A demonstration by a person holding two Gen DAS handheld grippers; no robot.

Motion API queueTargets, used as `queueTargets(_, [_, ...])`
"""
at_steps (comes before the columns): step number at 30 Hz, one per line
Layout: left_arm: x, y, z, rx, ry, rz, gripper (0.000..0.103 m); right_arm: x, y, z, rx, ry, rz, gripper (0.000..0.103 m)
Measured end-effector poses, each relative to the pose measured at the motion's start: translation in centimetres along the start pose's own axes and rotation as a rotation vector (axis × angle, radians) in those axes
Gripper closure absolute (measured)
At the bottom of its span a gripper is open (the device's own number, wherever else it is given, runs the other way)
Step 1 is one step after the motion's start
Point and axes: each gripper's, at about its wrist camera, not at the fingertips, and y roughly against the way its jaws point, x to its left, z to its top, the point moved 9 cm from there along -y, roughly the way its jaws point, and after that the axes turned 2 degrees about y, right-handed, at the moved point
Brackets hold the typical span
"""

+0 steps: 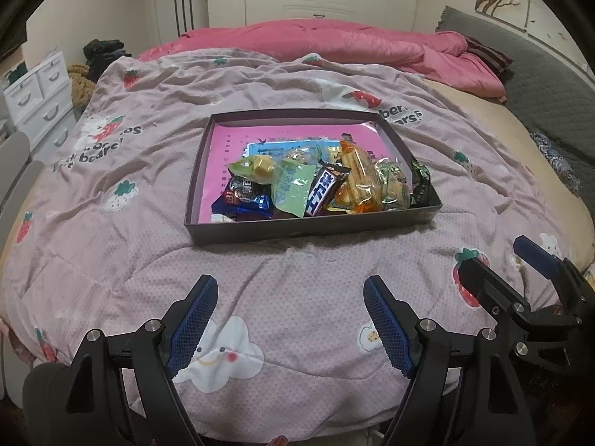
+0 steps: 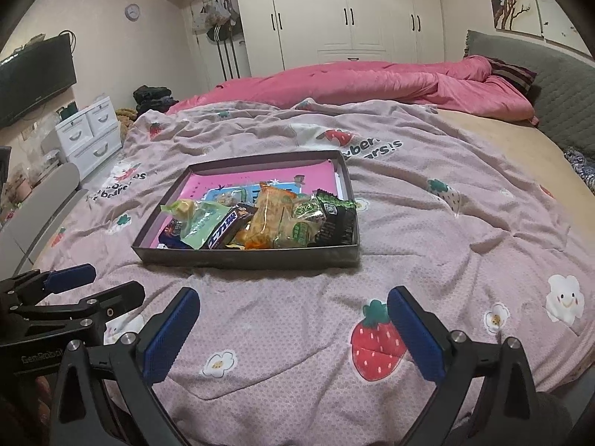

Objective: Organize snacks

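Shallow dark box [image 1: 260, 228] lying flat on the bed, about mid-width, set back from the near edge. Pink printed liner [image 1: 223, 148] covering its floor. Wrapped snacks [image 1: 327, 182] heaped in the near half of the box, crowded toward the near right corner; far half bare. Among them: dark bar with white lettering [image 1: 324, 193] lying slantwise, pale green sachet [image 1: 292, 186] just left of it and touching, clear pack of golden biscuits [image 1: 359, 174] to its right, blue wrapper [image 1: 241, 200] at the near left of the heap, dark green packet [image 1: 420, 182] against the right wall. No snack seen outside the box.

Quilt [image 1: 297, 278] with strawberry and cloud print under the box, rumpled. Pink duvet [image 1: 334, 44] bunched along the far edge of the bed. Grey headboard [image 1: 550, 85] along the right side. White wardrobe [image 2: 353, 11] beyond the far edge.

Left claw [image 1: 290, 290] above the near edge of the bed, short of the box, released, nothing between its blue pads. Right claw [image 2: 293, 297] beside it, likewise short of the box, spread wide, empty. Both apart from the box.
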Motion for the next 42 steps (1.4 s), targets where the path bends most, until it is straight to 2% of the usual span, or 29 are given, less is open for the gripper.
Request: queueTargets(42, [0.23,-0.54,-0.42,0.016,0.005,0.018,0.021,-0.19,-0.62,-0.21,0.018,0.012,-0.022,0.001])
